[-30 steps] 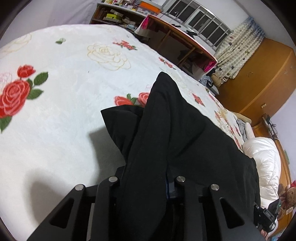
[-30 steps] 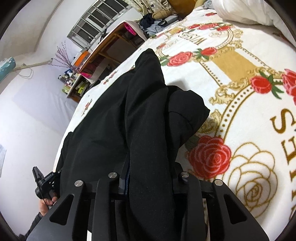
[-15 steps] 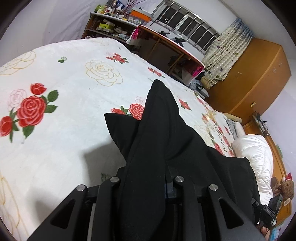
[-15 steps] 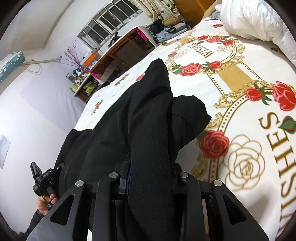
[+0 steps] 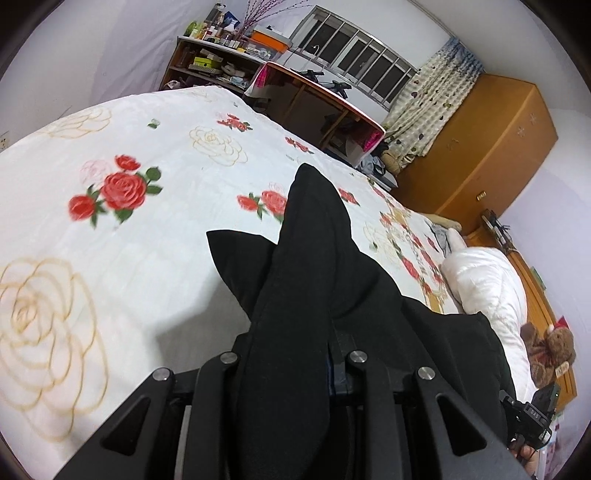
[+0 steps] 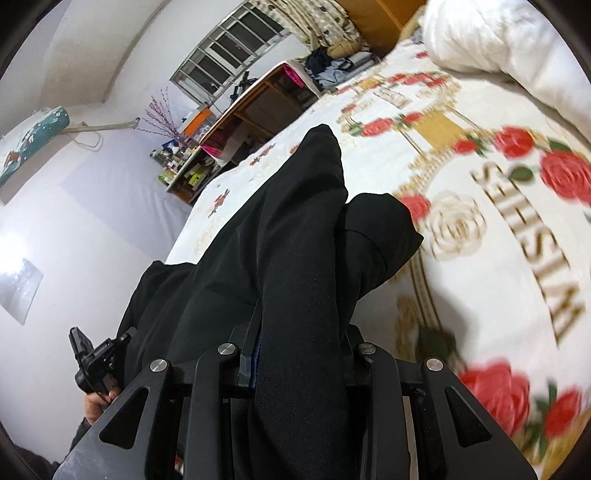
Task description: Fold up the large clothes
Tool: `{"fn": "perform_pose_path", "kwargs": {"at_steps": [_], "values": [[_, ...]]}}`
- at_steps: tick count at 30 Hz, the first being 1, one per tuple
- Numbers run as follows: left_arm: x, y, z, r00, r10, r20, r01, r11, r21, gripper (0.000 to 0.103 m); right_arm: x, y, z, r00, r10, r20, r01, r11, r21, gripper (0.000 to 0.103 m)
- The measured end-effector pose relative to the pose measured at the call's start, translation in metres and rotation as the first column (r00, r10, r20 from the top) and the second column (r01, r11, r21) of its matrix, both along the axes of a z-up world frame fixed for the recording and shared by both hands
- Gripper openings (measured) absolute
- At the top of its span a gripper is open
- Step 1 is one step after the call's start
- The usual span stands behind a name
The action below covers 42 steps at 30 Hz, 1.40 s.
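Left wrist view shows the left gripper [image 5: 291,354] clamped on the black garment [image 5: 314,251]; the right gripper [image 6: 299,354] clamps it too. Both have carried it higher above the bed [image 5: 110,229], so the fold is underway.

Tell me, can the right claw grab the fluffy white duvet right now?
Probably not. The right claw is already shut on the black garment, so its jaws are full. The white duvet lies far off at the other end of the bed. It would have to let go first.
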State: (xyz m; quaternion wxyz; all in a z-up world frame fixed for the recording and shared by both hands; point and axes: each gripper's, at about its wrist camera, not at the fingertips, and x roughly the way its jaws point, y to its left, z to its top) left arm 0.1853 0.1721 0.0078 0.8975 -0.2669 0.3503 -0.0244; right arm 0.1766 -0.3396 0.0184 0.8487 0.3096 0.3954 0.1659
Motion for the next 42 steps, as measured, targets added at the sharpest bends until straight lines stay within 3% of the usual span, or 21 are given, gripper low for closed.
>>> {"fn": "perform_pose_path", "kwargs": {"at_steps": [7, 10, 14, 17, 25, 29, 35, 36, 42], "values": [[-0.036, 0.006, -0.056, 0.993, 0.020, -0.121, -0.024, 0.999, -0.032, 0.026, -0.039, -0.011, -0.054, 0.990, -0.023, -0.141, 0.026, 0.999, 0.023, 0.031], [-0.037, 0.010, -0.081, 0.984, 0.041, -0.171, -0.049, 0.998, -0.044, 0.031, -0.037, -0.014, -0.084, 0.973, -0.050, -0.225, 0.053, 0.999, 0.008, 0.039], [-0.039, 0.009, -0.084, 0.982, 0.035, -0.185, -0.041, 0.999, -0.030, 0.038, -0.036, -0.018, -0.087, 0.966, -0.076, -0.248, 0.076, 0.997, -0.011, 0.055], [-0.040, 0.010, -0.076, 0.980, 0.032, -0.194, -0.037, 0.999, -0.023, 0.044, -0.033, -0.018, -0.075, 0.960, -0.087, -0.267, 0.069, 0.995, -0.077, 0.057], [-0.065, 0.026, -0.043, 0.986, 0.100, -0.131, -0.095, 0.994, 0.046, 0.052, -0.050, -0.026, -0.025, 0.976, -0.172, -0.132, 0.134, 0.958, -0.255, 0.058], [-0.050, 0.008, -0.026, 0.996, 0.037, -0.080, -0.033, 0.998, 0.058, 0.052, -0.039, 0.005, -0.006, 0.993, -0.110, -0.043, 0.089, 0.939, -0.333, 0.058], [0.004, -0.048, -0.024, 0.994, -0.092, -0.064, 0.098, 0.990, 0.103, 0.052, 0.005, 0.055, -0.021, 0.999, -0.015, -0.040, -0.003, 0.912, -0.410, 0.056], [0.013, -0.055, -0.024, 0.992, -0.105, -0.064, 0.111, 0.988, 0.112, 0.052, 0.011, 0.058, -0.024, 0.999, -0.014, -0.044, -0.005, 0.910, -0.415, 0.052], [0.067, -0.089, -0.042, 0.981, -0.172, -0.094, 0.188, 0.963, 0.193, 0.052, 0.052, 0.067, -0.040, 0.998, -0.027, -0.049, 0.000, 0.878, -0.479, 0.051]]}}
